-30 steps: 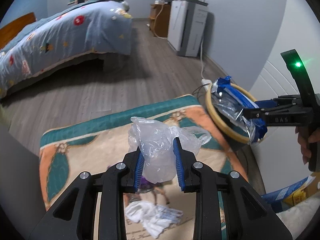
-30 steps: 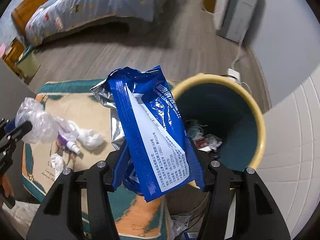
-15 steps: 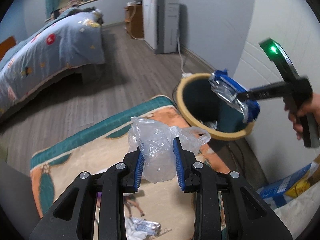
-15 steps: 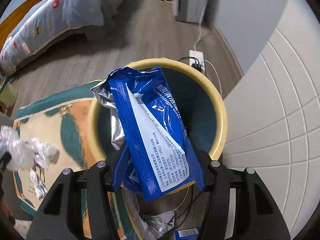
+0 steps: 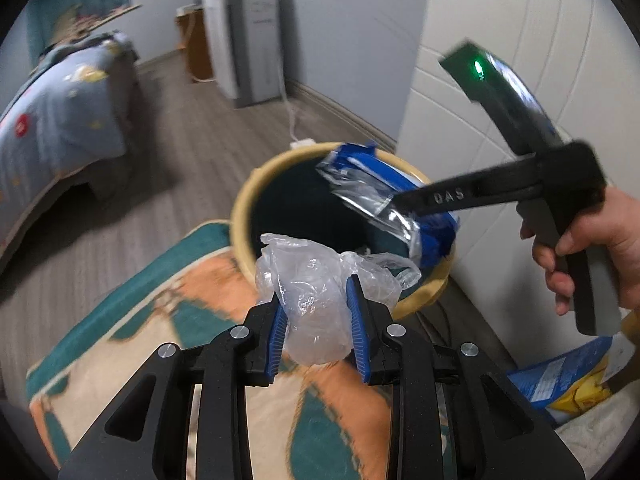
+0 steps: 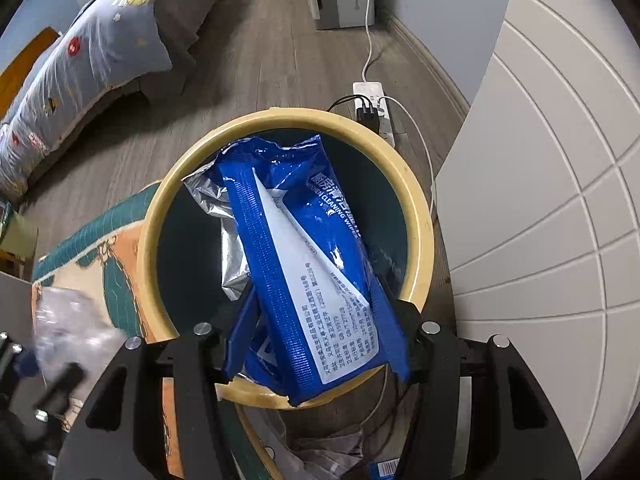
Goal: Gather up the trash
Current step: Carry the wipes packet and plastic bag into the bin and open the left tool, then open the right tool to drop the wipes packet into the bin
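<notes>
A round trash bin with a yellow rim and dark teal inside stands by the white wall; it also shows in the left wrist view. My right gripper is shut on a blue wet-wipes packet and holds it right over the bin's mouth; the packet also shows in the left wrist view. My left gripper is shut on a crumpled clear plastic bag, just short of the bin's near rim, above the rug.
A patterned teal and orange rug lies beside the bin. A power strip with cables sits behind the bin. A bed stands at far left, a white appliance at the back wall. Blue and yellow packaging lies at right.
Both grippers have moved toward the bin. The right gripper now holds the blue packet centred over the bin's mouth; the left, with the plastic bag, has come up to the rim.
</notes>
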### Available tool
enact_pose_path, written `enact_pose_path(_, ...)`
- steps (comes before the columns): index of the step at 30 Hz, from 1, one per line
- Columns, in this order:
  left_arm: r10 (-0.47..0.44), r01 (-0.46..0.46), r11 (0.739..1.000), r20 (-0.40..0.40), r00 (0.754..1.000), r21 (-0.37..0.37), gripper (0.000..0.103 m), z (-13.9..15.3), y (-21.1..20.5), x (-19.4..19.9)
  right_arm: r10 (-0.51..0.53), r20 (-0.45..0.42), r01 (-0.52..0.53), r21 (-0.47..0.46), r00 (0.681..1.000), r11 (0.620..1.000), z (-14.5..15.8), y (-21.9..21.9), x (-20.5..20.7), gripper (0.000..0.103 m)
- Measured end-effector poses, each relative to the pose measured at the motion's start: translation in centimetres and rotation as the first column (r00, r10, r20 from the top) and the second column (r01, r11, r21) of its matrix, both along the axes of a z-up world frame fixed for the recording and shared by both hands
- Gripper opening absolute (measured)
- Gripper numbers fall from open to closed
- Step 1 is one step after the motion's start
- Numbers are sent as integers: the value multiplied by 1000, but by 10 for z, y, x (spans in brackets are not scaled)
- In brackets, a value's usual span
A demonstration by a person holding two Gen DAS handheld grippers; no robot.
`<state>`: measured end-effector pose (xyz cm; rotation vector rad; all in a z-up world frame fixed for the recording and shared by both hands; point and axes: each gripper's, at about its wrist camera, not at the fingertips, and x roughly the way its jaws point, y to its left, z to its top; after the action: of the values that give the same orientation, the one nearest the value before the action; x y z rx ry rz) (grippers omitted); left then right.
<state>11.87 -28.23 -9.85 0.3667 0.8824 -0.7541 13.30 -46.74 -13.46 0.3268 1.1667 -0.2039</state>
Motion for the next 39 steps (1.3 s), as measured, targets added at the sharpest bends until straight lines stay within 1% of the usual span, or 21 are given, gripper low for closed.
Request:
enact_pose_path(3,-41,42,999,-11,999,30,30,-16,-14,7,-10,2,10,6,1000,1000,-3,-1,2,55)
enact_pose_path(5,-56,57,997,-16,998,52,30,-24,-24,15,-11,6,11,29,1000,1000,-6,0,5,55)
enact_pose_path(8,-68,70,995,-32,997,78,30,-38,-34,29,-16,-2,16,53,1000,998,-11,-1,10,55)
enact_pose_path(11,-71,74,990,-27,997,119,30,-52,-38,39,-31,-16,32,58,999,998,-17,-3,13,55)
enact_pose_path(13,-72,75,989,-24,997,129,32,-58,-41,45,-38,-29,40,70,999,997,-22,-3,16,55)
enact_pose_path(14,-74,77,989,-24,997,130,35,-60,-41,47,-36,-37,39,72,999,997,-25,-2,18,55)
enact_pose_path(16,-71,71,987,-7,997,141,50,-62,-41,49,-34,-52,38,62,998,997,-31,0,21,55)
enact_pose_path(18,-63,59,986,25,998,155,76,-61,-40,50,-33,-63,36,53,998,998,-35,1,24,55)
enact_pose_path(19,-56,49,986,39,998,158,80,-60,-39,51,-33,-67,37,51,997,998,-36,2,25,55)
enact_pose_path(20,-46,38,988,50,998,153,82,-60,-35,52,-34,-72,37,51,997,998,-38,3,26,55)
enact_pose_path(22,-23,19,992,29,999,125,83,-60,-25,57,-39,-80,44,58,996,997,-41,5,29,55)
enact_pose_path(24,-4,1,993,23,1000,120,83,-60,-18,62,-40,-85,46,67,996,997,-44,8,33,55)
enact_pose_path(27,-1,-3,993,38,999,119,83,-57,-7,62,-32,-80,38,74,996,997,-46,16,42,56)
enact_pose_path(29,-2,-4,993,49,999,118,84,-54,-1,60,-23,-51,27,88,998,996,-43,24,50,60)
enact_pose_path(30,-1,-5,993,53,999,114,87,-52,2,61,-20,-35,23,86,999,996,-41,27,52,63)
enact_pose_path(31,2,-8,994,56,998,109,88,-51,5,61,-16,-17,18,70,1000,997,-38,31,56,73)
enact_pose_path(32,5,-11,995,60,998,103,88,-49,8,61,-17,-10,18,52,1000,998,-35,33,57,79)
enact_pose_path(34,16,-22,995,59,998,95,89,-47,13,64,-18,0,18,15,1000,1000,-31,37,59,81)
enact_pose_path(35,22,-27,995,57,998,94,89,-46,15,65,-14,-1,14,3,1000,1000,-30,38,60,85)
enact_pose_path(39,61,-64,995,52,997,72,94,-42,26,69,0,-2,0,-25,1000,1000,-28,38,58,91)
